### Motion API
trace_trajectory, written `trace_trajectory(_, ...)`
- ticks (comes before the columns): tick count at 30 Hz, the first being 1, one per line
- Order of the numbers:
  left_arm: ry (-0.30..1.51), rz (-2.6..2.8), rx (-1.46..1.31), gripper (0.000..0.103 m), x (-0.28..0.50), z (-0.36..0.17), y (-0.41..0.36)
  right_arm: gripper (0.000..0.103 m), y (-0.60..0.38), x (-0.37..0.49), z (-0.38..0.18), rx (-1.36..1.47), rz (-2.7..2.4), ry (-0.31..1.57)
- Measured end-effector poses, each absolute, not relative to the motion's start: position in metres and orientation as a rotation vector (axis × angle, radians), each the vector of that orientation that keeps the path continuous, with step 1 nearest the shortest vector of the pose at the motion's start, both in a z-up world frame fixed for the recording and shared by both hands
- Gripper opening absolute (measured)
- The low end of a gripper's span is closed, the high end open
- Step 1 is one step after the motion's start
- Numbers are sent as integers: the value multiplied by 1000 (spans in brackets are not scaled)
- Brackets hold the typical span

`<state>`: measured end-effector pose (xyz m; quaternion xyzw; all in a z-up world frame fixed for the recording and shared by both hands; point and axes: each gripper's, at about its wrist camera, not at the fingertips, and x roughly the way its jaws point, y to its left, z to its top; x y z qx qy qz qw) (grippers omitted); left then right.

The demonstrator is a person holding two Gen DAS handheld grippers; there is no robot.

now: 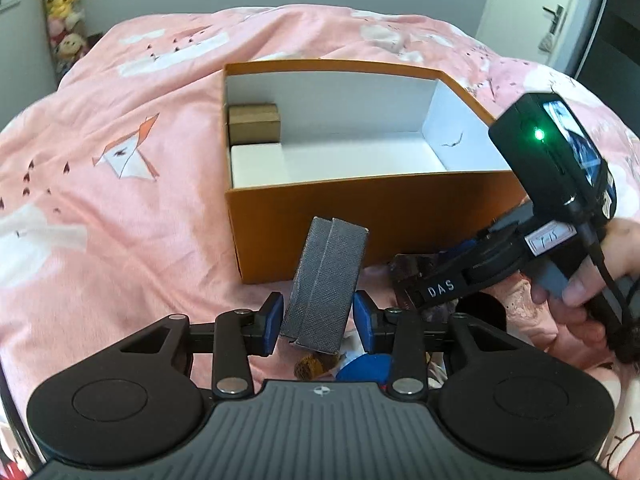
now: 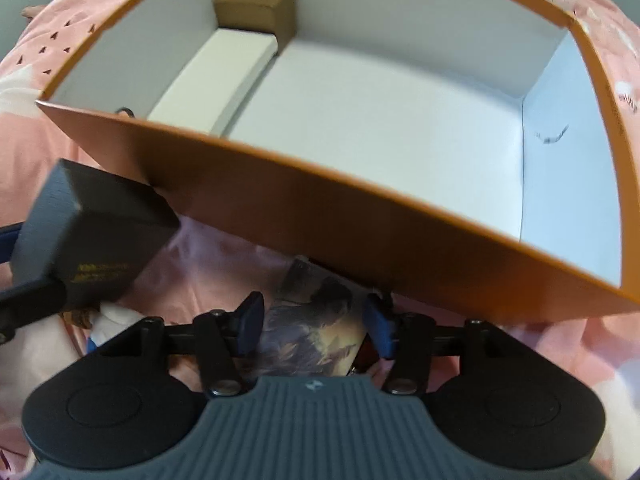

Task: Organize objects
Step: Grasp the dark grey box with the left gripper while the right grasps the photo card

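Note:
An open orange box point(image 1: 360, 220) with a white inside lies on the pink bedspread; it also shows in the right wrist view point(image 2: 320, 220). Inside at its left are a brown carton point(image 1: 254, 122) point(image 2: 256, 8) and a flat white box point(image 1: 256, 164) point(image 2: 216, 76). My left gripper point(image 1: 318, 316) is shut on a dark grey textured case point(image 1: 326, 284), held upright just before the box's near wall; the case also shows in the right wrist view point(image 2: 92, 232). My right gripper point(image 2: 314, 328) is shut on a card or booklet with a printed picture point(image 2: 316, 328), low by the box's near wall.
The pink bedspread point(image 1: 120, 160) covers the bed. Small items, one brown and one blue point(image 1: 360, 364), lie under my left gripper. Stacked plush toys point(image 1: 66, 20) stand at the far left, a door point(image 1: 556, 12) at the far right.

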<state>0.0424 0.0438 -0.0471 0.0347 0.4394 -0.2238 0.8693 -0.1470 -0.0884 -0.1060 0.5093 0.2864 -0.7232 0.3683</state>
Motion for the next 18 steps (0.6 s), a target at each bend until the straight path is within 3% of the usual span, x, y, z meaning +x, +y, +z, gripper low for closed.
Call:
trace_trajectory(4,923,-465,43,43,46,-52,56,61,-89,-151,-111,1371,-1864,732)
trace_trajectory(10,928,-458,-2,43,46,-55,64,79,-105,-150,-129,1396,-1865,835)
trace_trajectory(14,929,-458,-20,43,47,-57,67,78,-110,-145,-138,1373,-1869,909)
trace_trajectory(16,929,-459,-21,43,46,-57,67,70,-108,-148,-137,1384,-1868,905)
trace_trajectory(18,929,-459,-22,43,46,-58,67,70,-104,-153,-134,1399,-1862,880)
